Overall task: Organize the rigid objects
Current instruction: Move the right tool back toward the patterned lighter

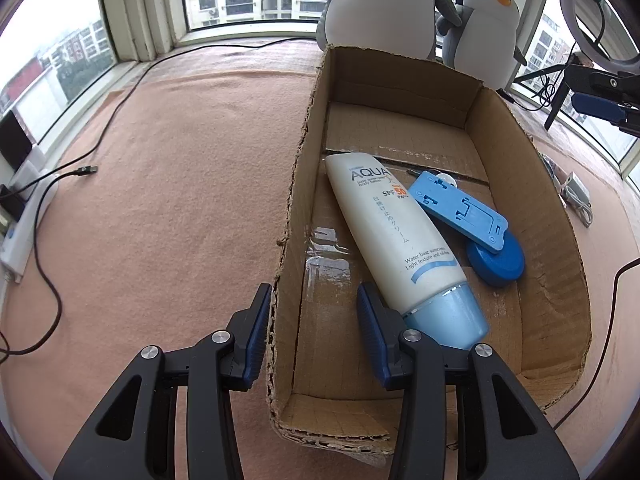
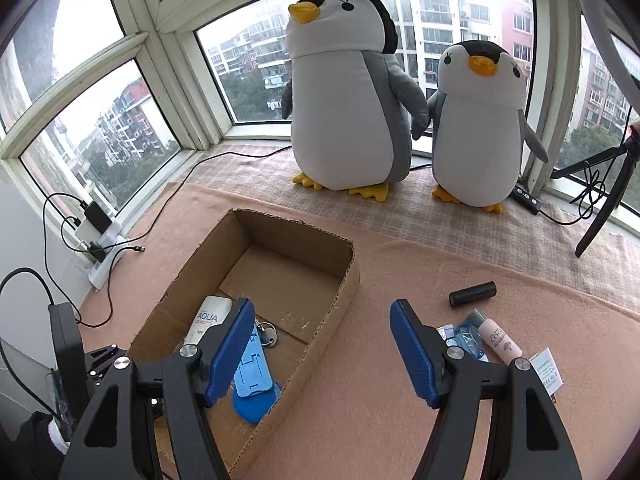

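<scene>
An open cardboard box (image 1: 400,128) sits on a peach-coloured cloth (image 1: 180,180). It holds 3 visible things. A white AQUA sunscreen tube (image 1: 390,232) with a pale blue cap lies on the box floor, its cap end toward 6 o'clock in the left wrist view. A blue plastic stand (image 1: 460,210) lies at about 3 o'clock from the tube, touching it, its far end resting on a round blue base (image 1: 498,262). A small silver round piece (image 2: 269,334) shows beside the stand in the right wrist view; what it is cannot be told.

The left gripper (image 1: 312,312) is open and empty, its jaws straddling the box's left wall: 1 finger outside, the other inside just beside the tube's cap.

The right gripper (image 2: 322,344) is open wide and holds nothing, hanging over the box's right rim.

Outside the box, at 3 o'clock in the right wrist view, a black cylinder (image 2: 472,294), a pink bottle (image 2: 500,340), a clear blue packet (image 2: 468,334) and a white tag (image 2: 546,372) lie on the cloth. 2 penguin plush toys (image 2: 348,92) stand at 12 o'clock by the window.
</scene>
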